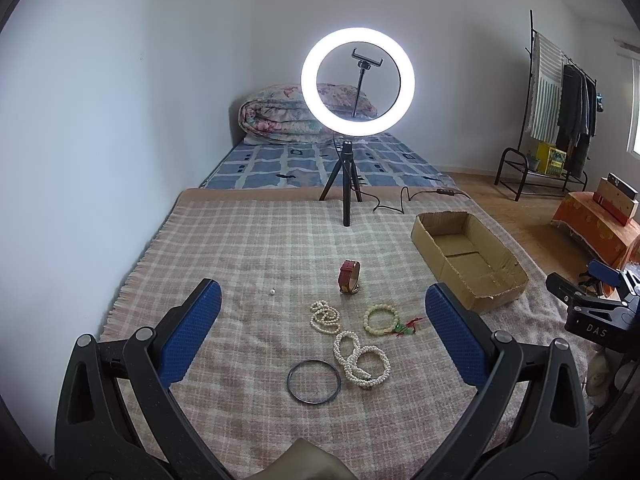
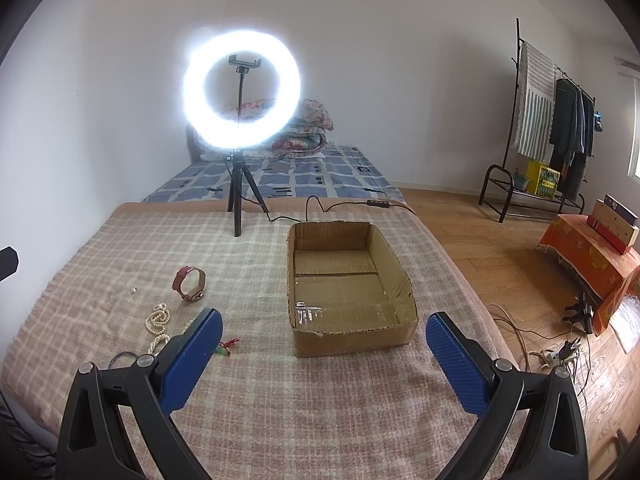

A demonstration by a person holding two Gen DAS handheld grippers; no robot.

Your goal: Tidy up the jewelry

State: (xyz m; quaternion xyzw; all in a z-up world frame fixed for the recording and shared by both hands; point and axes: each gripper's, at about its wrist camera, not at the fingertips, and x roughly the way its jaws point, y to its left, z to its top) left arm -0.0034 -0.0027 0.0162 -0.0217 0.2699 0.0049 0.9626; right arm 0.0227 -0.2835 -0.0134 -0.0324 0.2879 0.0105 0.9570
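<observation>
Jewelry lies on a checked blanket (image 1: 248, 248): a red-strapped watch (image 1: 349, 277), a thin pearl strand (image 1: 325, 317), a cream bead bracelet with a green and red charm (image 1: 380, 319), a thick white bead coil (image 1: 361, 359), a dark bangle (image 1: 314, 381) and one loose pearl (image 1: 272, 291). My left gripper (image 1: 323, 312) hovers open above them, holding nothing. My right gripper (image 2: 324, 338) is open and empty in front of the empty cardboard box (image 2: 348, 280). The watch (image 2: 189, 283) and pearl strand (image 2: 157, 319) sit to its left; its left finger hides the other pieces.
A lit ring light on a tripod (image 1: 357, 80) stands at the blanket's far edge, its cable (image 2: 340, 205) trailing right. Beyond lies a bed with a folded quilt (image 1: 280, 116). Wooden floor, a clothes rack (image 2: 560, 120) and an orange-draped stand (image 2: 592, 252) are to the right.
</observation>
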